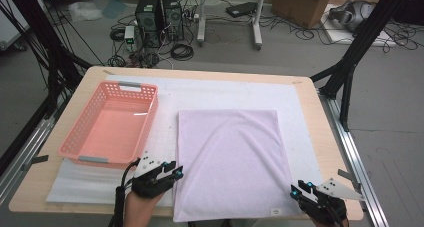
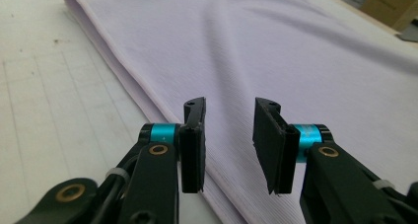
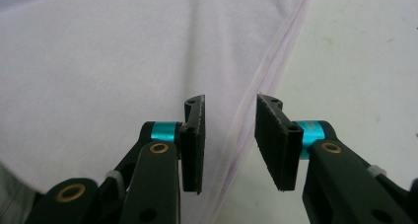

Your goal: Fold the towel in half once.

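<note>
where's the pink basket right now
In the high view the pink basket sits on the left part of the table, just left of the folded lilac cloth and beyond the left gripper.

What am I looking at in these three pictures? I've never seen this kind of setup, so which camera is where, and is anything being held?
A person sits at a table with a hand-held two-jaw gripper in each hand. The high view looks down from above: the left gripper and right gripper sit at the near corners of a folded pale lilac cloth. An empty pink basket stands to the left of the cloth. The other two pictures come from cameras riding on each gripper, looking along its black jaws. In both, the jaws stand apart above the cloth's edge, left and right, with nothing gripped.
</note>
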`<state>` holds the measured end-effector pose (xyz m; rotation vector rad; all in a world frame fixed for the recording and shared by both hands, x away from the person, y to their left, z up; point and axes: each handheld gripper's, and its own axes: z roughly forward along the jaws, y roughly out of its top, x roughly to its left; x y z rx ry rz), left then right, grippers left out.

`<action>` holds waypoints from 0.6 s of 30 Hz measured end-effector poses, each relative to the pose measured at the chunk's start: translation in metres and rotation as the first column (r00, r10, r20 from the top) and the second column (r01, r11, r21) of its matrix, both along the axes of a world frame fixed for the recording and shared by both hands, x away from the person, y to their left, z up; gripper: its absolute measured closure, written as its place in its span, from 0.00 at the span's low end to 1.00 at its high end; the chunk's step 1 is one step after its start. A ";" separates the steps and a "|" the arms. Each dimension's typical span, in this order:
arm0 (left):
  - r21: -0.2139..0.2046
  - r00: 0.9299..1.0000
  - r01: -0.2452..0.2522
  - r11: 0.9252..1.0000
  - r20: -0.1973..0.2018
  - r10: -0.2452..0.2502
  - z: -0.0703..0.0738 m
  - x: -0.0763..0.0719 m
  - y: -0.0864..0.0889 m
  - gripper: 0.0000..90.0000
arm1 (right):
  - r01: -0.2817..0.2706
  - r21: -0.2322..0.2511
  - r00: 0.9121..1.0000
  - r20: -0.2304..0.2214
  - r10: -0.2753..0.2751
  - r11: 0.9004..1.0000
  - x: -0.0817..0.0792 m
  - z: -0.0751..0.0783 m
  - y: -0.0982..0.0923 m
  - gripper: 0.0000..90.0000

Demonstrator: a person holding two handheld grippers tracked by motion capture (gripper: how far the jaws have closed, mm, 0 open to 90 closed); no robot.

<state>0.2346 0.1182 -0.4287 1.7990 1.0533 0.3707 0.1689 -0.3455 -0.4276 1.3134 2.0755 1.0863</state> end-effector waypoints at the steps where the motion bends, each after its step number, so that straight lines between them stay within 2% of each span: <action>1: 0.005 1.000 -0.004 1.000 -0.008 0.004 -0.001 0.008 -0.001 0.73 | 0.000 0.003 1.000 -0.001 0.000 1.000 0.005 0.000 -0.001 0.71; 6: 0.060 0.998 -0.039 0.997 -0.054 0.042 -0.008 0.046 -0.008 0.72 | -0.006 0.008 1.000 0.000 0.006 1.000 0.028 -0.001 -0.003 0.71; 10: 0.108 0.995 -0.074 0.991 -0.063 0.081 -0.014 0.070 -0.013 0.71 | -0.011 0.011 1.000 -0.004 0.011 1.000 0.043 -0.001 -0.005 0.72; 14: 0.183 0.992 -0.098 0.978 -0.059 0.110 -0.019 0.083 -0.019 0.74 | -0.009 0.015 1.000 -0.005 0.009 1.000 0.054 -0.001 -0.008 0.72; 15: 0.201 0.993 -0.103 0.974 -0.044 0.114 -0.019 0.084 -0.020 0.78 | -0.010 0.012 1.000 -0.003 0.010 1.000 0.057 -0.001 -0.009 0.72; 16: 0.223 0.993 -0.101 0.969 -0.037 0.112 -0.019 0.084 -0.021 0.86 | -0.006 0.015 1.000 -0.005 0.006 1.000 0.059 -0.001 -0.009 0.72; 17: 0.243 0.992 -0.116 0.963 -0.028 0.126 -0.018 0.085 -0.022 0.94 | -0.006 0.015 1.000 -0.004 0.006 1.000 0.061 -0.001 -0.010 0.72; 18: 0.267 0.986 -0.156 0.951 -0.011 0.165 -0.016 0.086 -0.023 0.96 | -0.002 0.017 1.000 -0.004 0.002 1.000 0.063 -0.001 -0.011 0.72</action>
